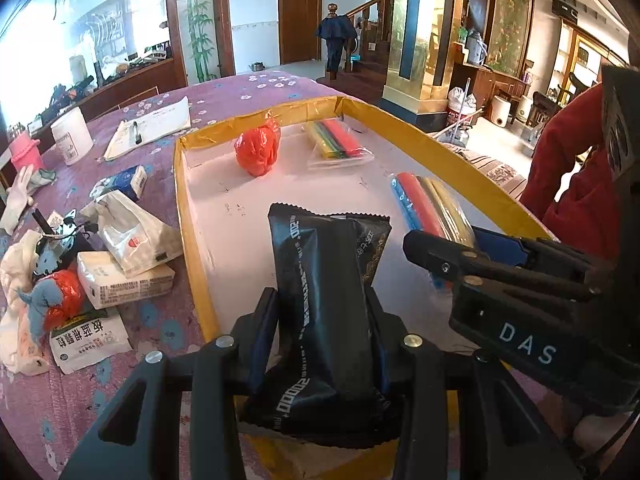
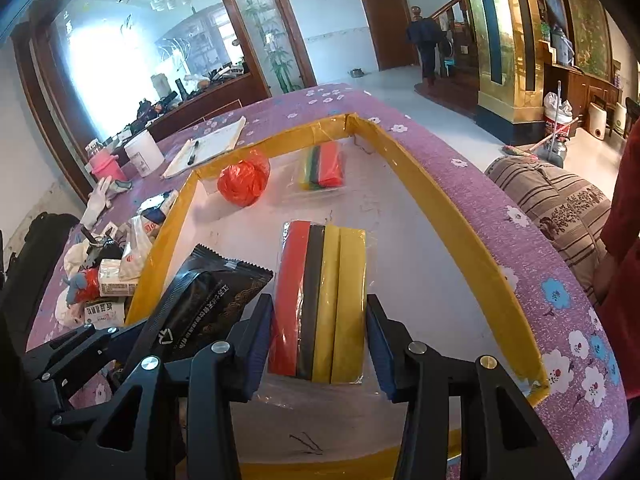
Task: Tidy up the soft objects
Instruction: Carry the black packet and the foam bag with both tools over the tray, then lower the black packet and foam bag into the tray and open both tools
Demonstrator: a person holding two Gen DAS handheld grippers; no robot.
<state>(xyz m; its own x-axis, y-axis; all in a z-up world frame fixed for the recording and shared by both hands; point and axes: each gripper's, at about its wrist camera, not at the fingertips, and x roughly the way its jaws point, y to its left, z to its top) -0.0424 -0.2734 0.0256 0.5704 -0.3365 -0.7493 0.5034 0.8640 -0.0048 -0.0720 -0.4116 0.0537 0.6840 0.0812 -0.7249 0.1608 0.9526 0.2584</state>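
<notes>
My left gripper [image 1: 320, 332] is shut on a black soft packet [image 1: 324, 280], held upright over the near end of a white tray with yellow walls [image 1: 182, 216]. The packet also shows in the right wrist view [image 2: 208, 300]. My right gripper [image 2: 318, 336] straddles a clear pack of coloured strips [image 2: 324, 296] lying in the tray; its pads stand at the pack's sides, and contact is unclear. From the left wrist view this pack [image 1: 432, 208] lies by the right gripper [image 1: 424, 248]. A red bag ball [image 1: 258, 148] and a second strip pack [image 1: 340, 144] lie at the tray's far end.
Left of the tray on the purple flowered cloth [image 1: 152, 320] lies a heap of tissue packs [image 1: 124, 284], bags and a blue plush toy [image 1: 44, 300]. Papers with a pen [image 1: 152, 124], a white tub [image 1: 72, 136] and a pink cup [image 1: 26, 154] stand farther back. A striped sofa [image 2: 560, 208] is to the right.
</notes>
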